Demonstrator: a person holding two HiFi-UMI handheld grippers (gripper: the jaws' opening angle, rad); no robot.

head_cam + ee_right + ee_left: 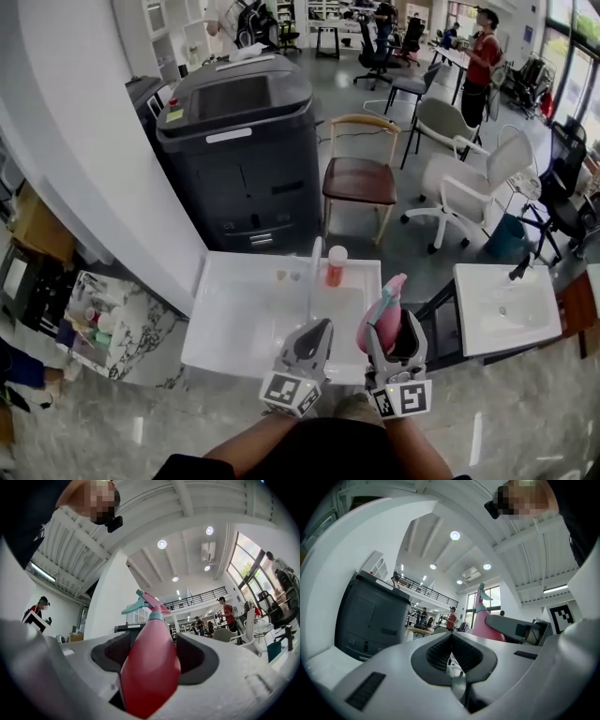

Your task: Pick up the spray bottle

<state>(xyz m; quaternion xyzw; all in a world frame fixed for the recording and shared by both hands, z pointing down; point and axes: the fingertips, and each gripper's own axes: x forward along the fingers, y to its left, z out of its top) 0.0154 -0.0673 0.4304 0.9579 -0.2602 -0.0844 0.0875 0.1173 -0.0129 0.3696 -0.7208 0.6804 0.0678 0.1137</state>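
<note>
Clamping the pink plastic spray bottle with a teal trigger head around its wide belly, the jaws of the right gripper hold it upright between them, seemingly clear of the white surface, while the left gripper idles, jaws together and empty.

the spray bottle is smooth, glossy pink plastic; the left gripper is matt grey plastic with ribbed dark pads; the basin gleams white.
</note>
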